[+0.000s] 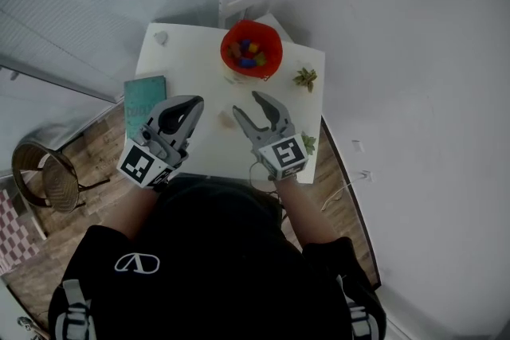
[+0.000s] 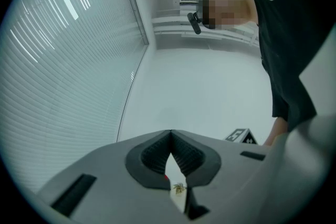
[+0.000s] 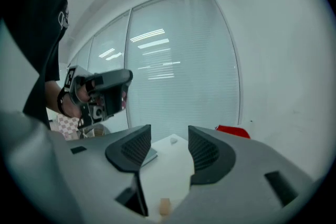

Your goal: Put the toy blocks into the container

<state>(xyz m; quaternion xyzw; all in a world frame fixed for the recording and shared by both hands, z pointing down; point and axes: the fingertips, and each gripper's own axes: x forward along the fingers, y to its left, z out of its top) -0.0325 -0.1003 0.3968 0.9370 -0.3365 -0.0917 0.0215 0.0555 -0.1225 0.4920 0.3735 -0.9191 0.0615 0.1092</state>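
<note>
right tool (image 1: 247, 103): jaws stand partly apart, nothing between the pads. left tool (image 1: 195, 101): jaws meet tip to tip and grip nothing.

one small tan toy block (image 3: 164, 207) lies loose on the white surface (image 1: 191, 64). in the right gripper view it sits low between the jaws, just short of them and touching neither. from the head view it appears to lie at about 9 o'clock of the right tool's tips, between the two tools, though it shows faintly there.

handling, as judged: light, stiff and smooth-sided. take it square across two opposite flat faces. a pinch on a corner may make it skid or pop free.

the red container (image 1: 251, 49) stands at 12 o'clock near the far edge, well apart from both tools. it already holds several coloured blocks (image 1: 249, 53).
</note>
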